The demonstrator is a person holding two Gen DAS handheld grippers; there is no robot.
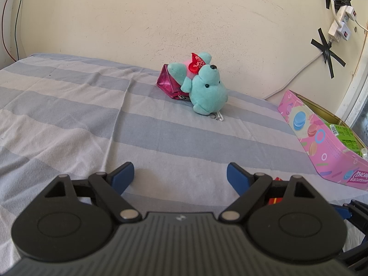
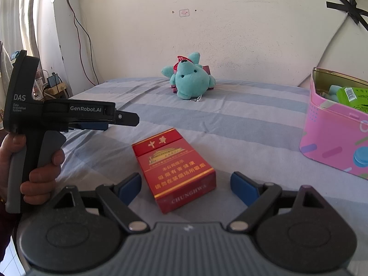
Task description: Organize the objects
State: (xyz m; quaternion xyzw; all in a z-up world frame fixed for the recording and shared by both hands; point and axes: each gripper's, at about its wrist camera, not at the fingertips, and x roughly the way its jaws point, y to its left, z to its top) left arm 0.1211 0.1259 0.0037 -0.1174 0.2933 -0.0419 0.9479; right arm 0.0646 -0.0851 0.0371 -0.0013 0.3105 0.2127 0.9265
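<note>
A teal plush toy (image 1: 207,87) with a red heart lies on the striped sheet near the wall, leaning on a shiny magenta pouch (image 1: 169,81); it also shows in the right wrist view (image 2: 192,81). A red Chunghwa cigarette pack (image 2: 176,169) lies flat on the sheet between the open jaws of my right gripper (image 2: 186,185), not gripped. My left gripper (image 1: 180,176) is open and empty above the sheet, well short of the plush. In the right wrist view the left gripper (image 2: 125,118) is seen from the side at the left, held by a hand.
A pink macaron biscuit tin (image 1: 322,138) stands open at the right, with a green box (image 2: 352,96) inside; the tin's wall also shows in the right wrist view (image 2: 331,135). The wall behind has cables, taped power strips (image 1: 340,23) and red wires (image 2: 78,34).
</note>
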